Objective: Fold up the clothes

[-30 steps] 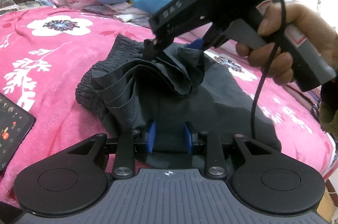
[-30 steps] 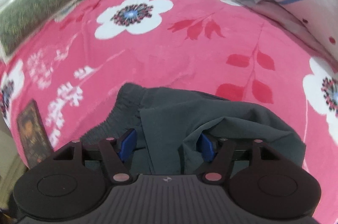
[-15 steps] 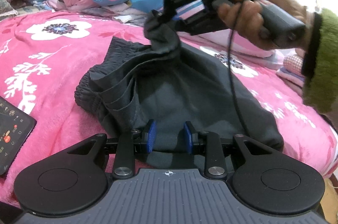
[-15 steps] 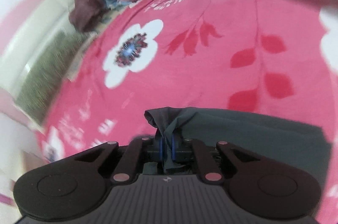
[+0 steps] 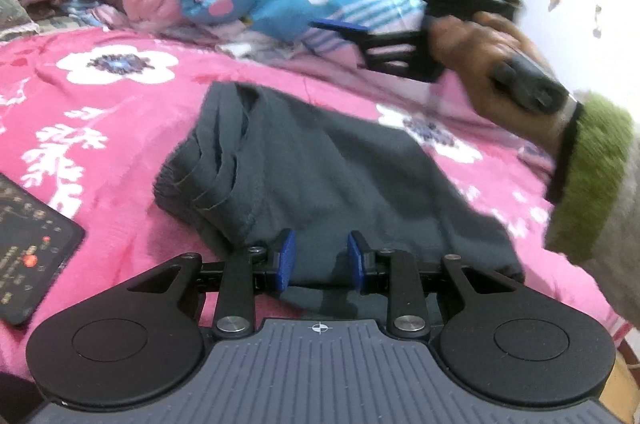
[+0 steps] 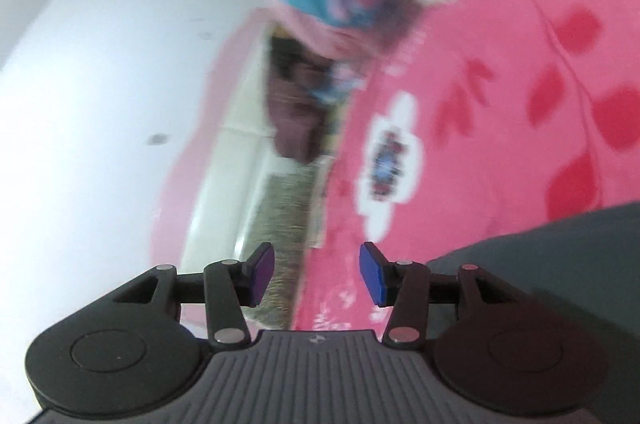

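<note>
I see the dark grey garment [image 5: 320, 175] lying folded on the pink floral blanket [image 5: 120, 127], its near edge hidden behind my left gripper [image 5: 319, 260], whose jaws stand narrowly apart with cloth between them. My right gripper [image 6: 317, 274], blurred, hangs above with jaws wide, empty. A tablet [image 5: 28, 240] is cut off at left.

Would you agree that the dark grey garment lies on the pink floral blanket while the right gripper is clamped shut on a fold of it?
Not quite. The right gripper is open and holds nothing, as the right wrist view shows: its blue pads stand apart with only blanket between them. The dark grey garment does lie on the pink floral blanket.
</note>
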A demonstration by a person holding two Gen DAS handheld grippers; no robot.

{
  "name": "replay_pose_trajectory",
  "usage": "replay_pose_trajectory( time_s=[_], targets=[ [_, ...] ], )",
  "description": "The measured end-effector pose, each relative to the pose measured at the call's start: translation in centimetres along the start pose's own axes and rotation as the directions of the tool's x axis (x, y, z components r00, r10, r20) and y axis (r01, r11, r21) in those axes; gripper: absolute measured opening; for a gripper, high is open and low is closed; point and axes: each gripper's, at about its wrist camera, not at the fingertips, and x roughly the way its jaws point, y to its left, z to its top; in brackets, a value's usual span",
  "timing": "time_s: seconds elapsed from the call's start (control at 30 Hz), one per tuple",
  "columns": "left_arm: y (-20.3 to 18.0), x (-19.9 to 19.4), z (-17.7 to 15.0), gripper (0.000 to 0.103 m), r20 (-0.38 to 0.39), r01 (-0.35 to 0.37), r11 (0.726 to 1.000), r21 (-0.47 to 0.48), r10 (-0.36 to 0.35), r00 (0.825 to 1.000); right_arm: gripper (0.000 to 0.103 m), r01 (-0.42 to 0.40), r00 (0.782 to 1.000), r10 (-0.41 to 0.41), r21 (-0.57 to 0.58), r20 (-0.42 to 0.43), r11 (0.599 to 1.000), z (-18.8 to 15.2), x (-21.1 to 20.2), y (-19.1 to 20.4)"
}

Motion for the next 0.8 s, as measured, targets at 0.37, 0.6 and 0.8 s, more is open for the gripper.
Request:
replay_pose_trajectory(
  time_s=[0.37,0.6,0.8],
  targets=[
    [2.7,-1.5,1.2,0.028,0.035,-0.113,0.981,-0.158,0.12,0.992,0.05,0.338,0.931,-0.361,-0.507,0.056,0.793,-11.7,-9.9,6.6],
    [4.8,-0.7,2.4,0.028,-0.011,-0.164,0.947,-0.275,0.167,0.986,0.048,0.375,0.798,-0.554,-0.915,0.239,0.146,-23.1,-8.7,8.7],
    [4.8,-0.6,2.6,0.01,-0.003,-0.182,0.944,-0.275,0.188,0.982,0.039,0.261,0.721,-0.64,-0.96,0.265,-0.103,-27.2,-7.0,5.8]
  ],
)
